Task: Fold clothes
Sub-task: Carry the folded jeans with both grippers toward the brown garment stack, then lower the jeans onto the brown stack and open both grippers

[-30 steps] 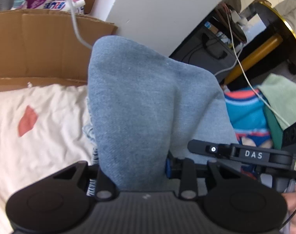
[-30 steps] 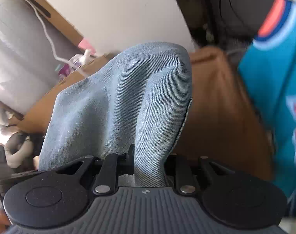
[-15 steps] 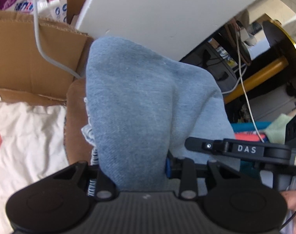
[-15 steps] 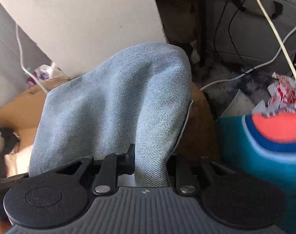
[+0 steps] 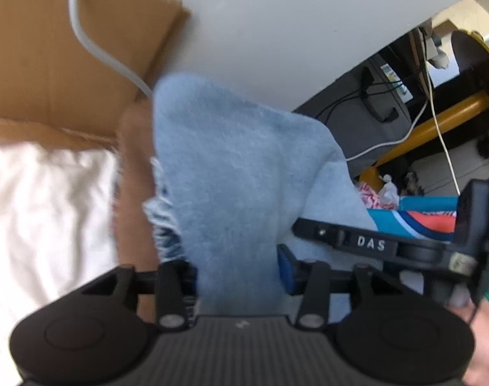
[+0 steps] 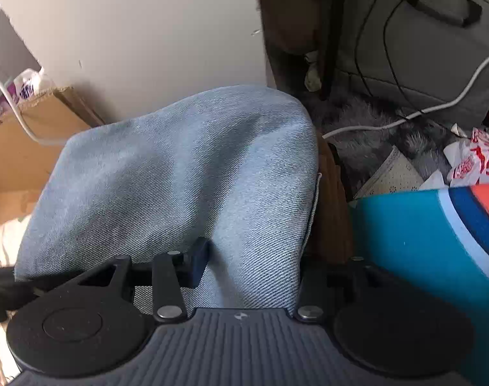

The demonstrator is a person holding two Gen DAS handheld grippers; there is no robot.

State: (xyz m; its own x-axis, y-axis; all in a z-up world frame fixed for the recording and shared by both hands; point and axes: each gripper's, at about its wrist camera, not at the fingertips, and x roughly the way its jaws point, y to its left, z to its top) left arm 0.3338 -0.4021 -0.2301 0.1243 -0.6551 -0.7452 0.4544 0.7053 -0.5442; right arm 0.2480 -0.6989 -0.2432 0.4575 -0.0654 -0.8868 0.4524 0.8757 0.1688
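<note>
A pale blue denim garment (image 5: 231, 173) is draped between the left tongs (image 5: 238, 276) and the right tongs (image 6: 247, 267), whose jaws are opening with cloth between them. If released unevenly, the fold may be lost.

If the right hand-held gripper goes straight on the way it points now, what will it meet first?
Most likely the light blue denim garment: the cloth bulges up between the opening jaws of the right hand-held gripper and fills the line ahead. Beyond it stands a white board, but depth is unclear.
</note>
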